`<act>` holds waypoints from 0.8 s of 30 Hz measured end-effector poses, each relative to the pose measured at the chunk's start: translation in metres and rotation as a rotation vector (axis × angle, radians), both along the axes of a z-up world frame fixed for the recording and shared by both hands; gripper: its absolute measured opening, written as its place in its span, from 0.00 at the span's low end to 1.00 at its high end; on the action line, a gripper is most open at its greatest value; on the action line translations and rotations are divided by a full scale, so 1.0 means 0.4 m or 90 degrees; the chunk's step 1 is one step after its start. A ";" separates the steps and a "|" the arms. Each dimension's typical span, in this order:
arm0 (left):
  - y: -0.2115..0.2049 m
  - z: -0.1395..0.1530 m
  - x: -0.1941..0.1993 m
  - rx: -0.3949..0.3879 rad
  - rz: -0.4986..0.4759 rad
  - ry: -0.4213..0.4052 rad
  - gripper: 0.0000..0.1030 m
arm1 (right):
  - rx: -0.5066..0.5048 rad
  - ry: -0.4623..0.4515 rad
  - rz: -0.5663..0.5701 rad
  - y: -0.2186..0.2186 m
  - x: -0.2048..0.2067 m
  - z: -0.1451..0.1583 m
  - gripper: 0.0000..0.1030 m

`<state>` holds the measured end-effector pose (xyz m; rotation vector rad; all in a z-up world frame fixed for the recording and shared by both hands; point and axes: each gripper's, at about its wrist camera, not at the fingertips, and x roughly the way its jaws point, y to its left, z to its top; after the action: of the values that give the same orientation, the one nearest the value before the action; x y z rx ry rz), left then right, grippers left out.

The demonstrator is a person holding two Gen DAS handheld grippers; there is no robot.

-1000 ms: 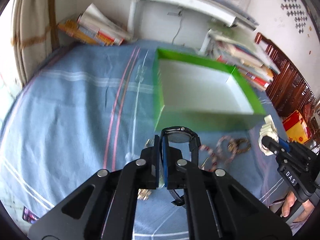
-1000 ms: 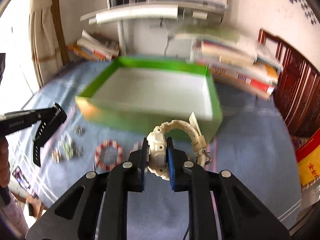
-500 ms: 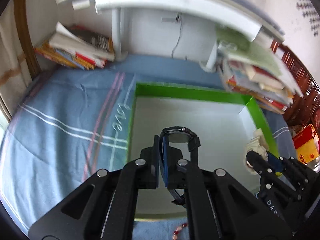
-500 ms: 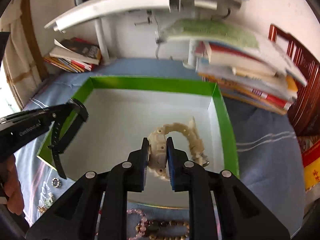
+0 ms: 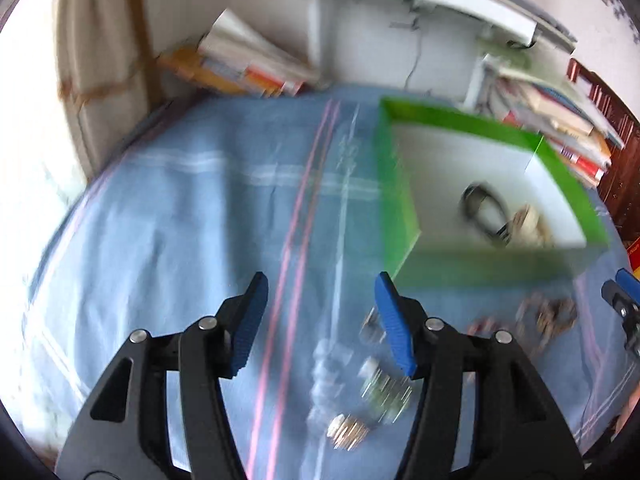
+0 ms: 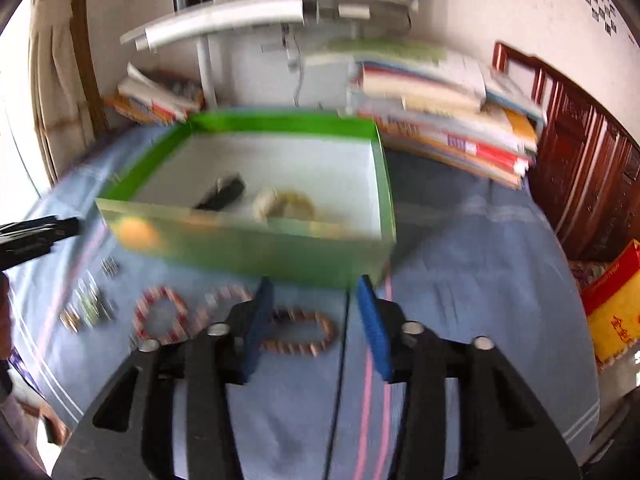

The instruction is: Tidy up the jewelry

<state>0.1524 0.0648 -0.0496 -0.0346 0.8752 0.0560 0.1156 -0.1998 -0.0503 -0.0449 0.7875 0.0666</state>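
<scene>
A green box (image 5: 404,200) (image 6: 248,252) with a white inside stands on the blue cloth. A black watch (image 5: 482,212) (image 6: 222,194) and a cream watch (image 5: 530,224) (image 6: 282,208) lie inside it. My left gripper (image 5: 320,320) is open and empty, above the cloth left of the box, near small earrings (image 5: 380,392). My right gripper (image 6: 314,320) is open and empty in front of the box, above a brown bead bracelet (image 6: 300,334). A red-and-white bead bracelet (image 6: 160,316) lies to its left. Both views are blurred.
Stacks of books (image 6: 440,120) lie behind and right of the box, more books (image 5: 244,68) at the back left. A white shelf (image 6: 224,24) stands at the back. A red-and-yellow box (image 6: 612,308) sits at the right edge. A dark wooden headboard (image 6: 588,184) stands at the right.
Both grippers let go of their watches inside the box, opened, and pulled back toward the near side. The black and cream watches now lie in the box.
</scene>
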 end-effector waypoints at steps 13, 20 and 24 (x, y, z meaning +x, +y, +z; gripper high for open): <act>0.009 -0.075 -0.103 0.013 0.003 0.019 0.67 | -0.005 0.059 0.065 0.143 0.029 -0.086 0.30; -0.004 -0.078 -0.108 0.023 -0.011 0.018 0.67 | 0.004 0.078 0.059 0.149 0.028 -0.106 0.10; 0.025 -0.075 -0.101 0.012 0.010 0.025 0.67 | 0.027 0.058 0.042 0.108 -0.003 -0.069 0.10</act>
<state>0.1120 0.0747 -0.0798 -0.0222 0.9137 0.0796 0.1146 -0.1568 -0.0780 -0.0276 0.8751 0.1481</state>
